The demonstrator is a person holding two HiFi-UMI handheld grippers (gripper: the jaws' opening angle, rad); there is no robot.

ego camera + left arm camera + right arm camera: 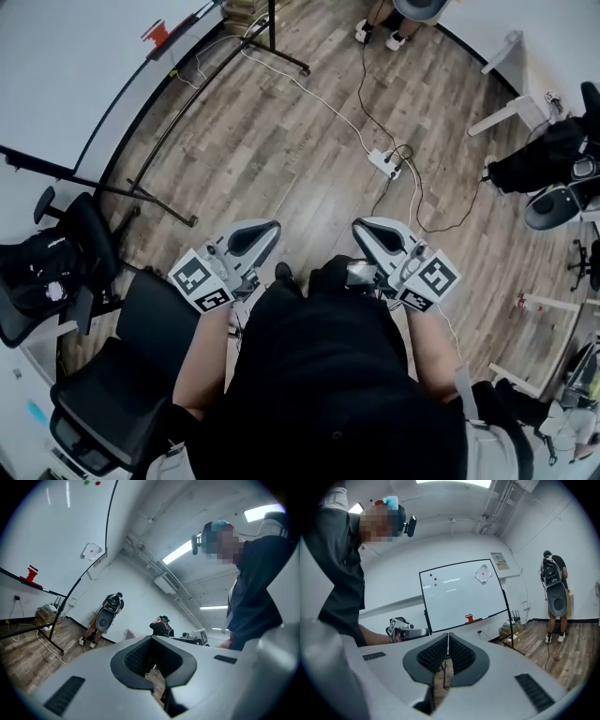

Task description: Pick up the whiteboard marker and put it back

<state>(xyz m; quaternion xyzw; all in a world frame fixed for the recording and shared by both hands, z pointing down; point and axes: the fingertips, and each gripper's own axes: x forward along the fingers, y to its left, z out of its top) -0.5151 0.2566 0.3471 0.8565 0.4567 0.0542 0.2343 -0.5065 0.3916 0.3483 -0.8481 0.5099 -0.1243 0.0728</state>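
Far ahead of fingers point(461, 656): red thing point(469, 618) on whiteboard ledge point(490, 615), maybe marker, too tiny to tell. Left gripper point(152, 639), right gripper point(448, 637) both closed, empty. Risk: arriving closed, knocking it off.

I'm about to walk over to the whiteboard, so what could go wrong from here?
A white cable and power strip lie across the floor ahead, and the whiteboard stand's foot juts out: possible trips. Both the left hand-held gripper and right hand-held gripper are shut and empty, so either must open before grasping.
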